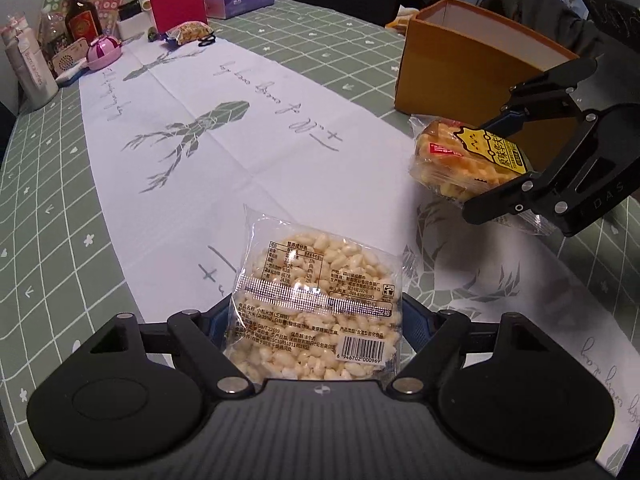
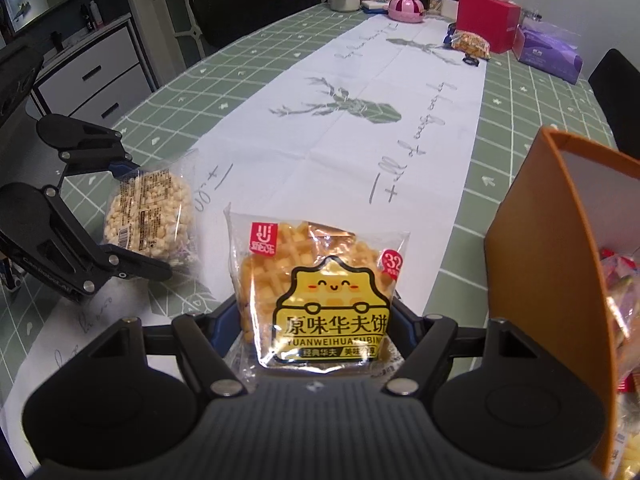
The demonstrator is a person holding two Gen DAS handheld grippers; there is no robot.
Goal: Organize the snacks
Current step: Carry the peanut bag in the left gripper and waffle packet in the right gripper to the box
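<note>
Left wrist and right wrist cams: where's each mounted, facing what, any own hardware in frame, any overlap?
Left wrist: on the left hand-held gripper, looking down its fingers at the puffed rice cake pack; right hand-held gripper at right.
Right wrist: on the right gripper, at the waffle pack; left gripper at left.
Shared: both packs, orange box, table runner.

You're looking at a green, white-gridded cloth (image 1: 48,184) covering the counter, with a white runner (image 1: 224,128) showing grey deer prints. Your hand-held grippers are showing black. The waffle pack (image 2: 320,300) is glowing yellow; the puffed-rice pack (image 1: 320,304) is showing cream; the box (image 1: 460,60) is showing orange.
</note>
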